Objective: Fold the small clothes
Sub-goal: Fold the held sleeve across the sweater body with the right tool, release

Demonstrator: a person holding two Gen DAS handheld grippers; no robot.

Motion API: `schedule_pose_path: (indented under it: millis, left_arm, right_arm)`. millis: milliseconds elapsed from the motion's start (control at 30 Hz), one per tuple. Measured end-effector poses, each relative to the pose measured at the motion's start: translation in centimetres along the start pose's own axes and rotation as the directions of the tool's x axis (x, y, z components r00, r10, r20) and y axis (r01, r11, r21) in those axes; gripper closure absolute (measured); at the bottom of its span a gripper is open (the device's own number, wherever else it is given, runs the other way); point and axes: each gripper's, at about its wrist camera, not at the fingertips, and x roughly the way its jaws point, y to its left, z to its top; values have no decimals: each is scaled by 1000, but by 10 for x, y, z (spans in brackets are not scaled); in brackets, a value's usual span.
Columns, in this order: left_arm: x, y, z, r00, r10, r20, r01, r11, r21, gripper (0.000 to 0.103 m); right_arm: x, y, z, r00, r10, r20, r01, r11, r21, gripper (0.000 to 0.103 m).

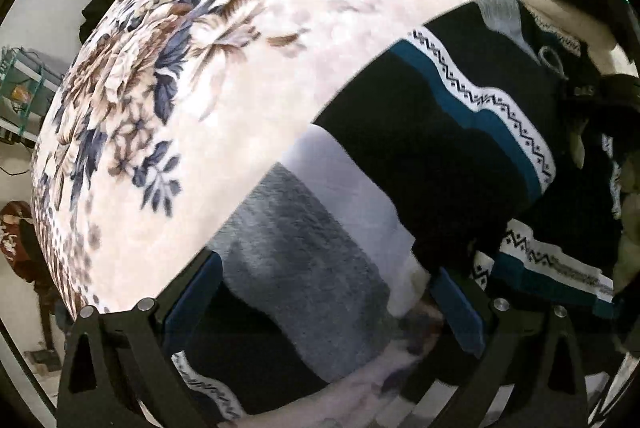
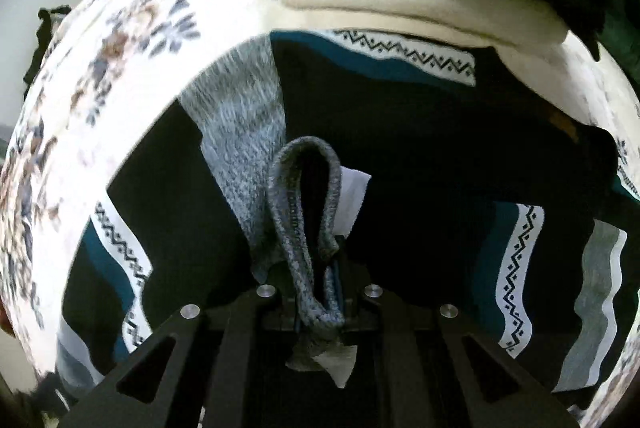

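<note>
Soft cream blanket with blue and brown flowers [image 1: 208, 76] covers the bed. On it lies my black knitted sweater with teal, white and grey stripes [image 1: 440, 132]. My right gripper [image 2: 320, 268] pinches its grey collar. My left gripper [image 1: 324, 292] is wide open over a grey sleeve. I think I'm mid-fold; next I grab that sleeve. Far sleeve is blurry.

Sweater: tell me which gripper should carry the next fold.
Right. The right gripper is already shut on the sweater's grey knit edge, so it can likely pull it over. The left gripper is open above the sweater, holding nothing.
</note>
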Motion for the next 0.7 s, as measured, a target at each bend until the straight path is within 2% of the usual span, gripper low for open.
schedule_pose_path:
  millis: [67, 133, 167, 233, 300, 400, 433, 500, 533, 600, 633, 667, 700]
  left_arm:
    - [-12, 16, -2, 1000, -26, 4, 26, 1000, -7, 0]
    - [-27, 41, -6, 999, -52, 5, 52, 998, -28, 0]
    - [-33, 51, -9, 998, -54, 8, 55, 998, -38, 0]
    - [-45, 86, -18, 999, -52, 8, 52, 996, -72, 0]
    - [-49, 115, -27, 999, -49, -7, 48, 992, -120, 0]
    - [-35, 164, -51, 993, -76, -93, 54, 975, -217, 0]
    - [-26, 182, -61, 986, -116, -118, 80, 959, -272, 0]
    - [-14, 198, -73, 975, -178, -135, 124, 932, -339, 0]
    - [-3, 204, -81, 964, -225, -145, 156, 912, -379, 0]
    - [13, 204, -88, 951, -266, -159, 180, 891, -417, 1]
    - [24, 201, -91, 942, -296, -156, 205, 879, -431, 11]
    - [31, 197, -93, 941, -295, -166, 198, 878, -436, 25]
    - [36, 192, -93, 942, -286, -174, 186, 879, -438, 53]
  right_arm:
    - [-10, -18, -8, 996, 85, -26, -84, 995, 59, 78]
    - [-27, -45, -22, 970, 238, -42, -228, 958, 173, 41]
    - [-38, -60, -32, 958, 287, -29, -272, 933, 234, 37]
    - [-64, -89, -55, 939, 344, 11, -328, 886, 329, 37]
    - [-87, -116, -81, 946, 323, 17, -302, 864, 402, 35]
    - [-105, -141, -115, 960, 280, 2, -246, 839, 485, 35]
    - [-107, -146, -125, 965, 261, -10, -220, 834, 507, 35]
    - [-105, -159, -152, 973, 224, -53, -161, 828, 537, 35]
    - [-102, -166, -166, 974, 214, -78, -136, 821, 554, 35]
    - [-88, -171, -170, 970, 212, -115, -106, 803, 586, 35]
    - [-84, -176, -179, 968, 213, -134, -91, 792, 604, 35]
    - [-76, -176, -183, 965, 215, -147, -81, 784, 615, 35]
    - [-69, -174, -188, 964, 216, -158, -74, 782, 620, 35]
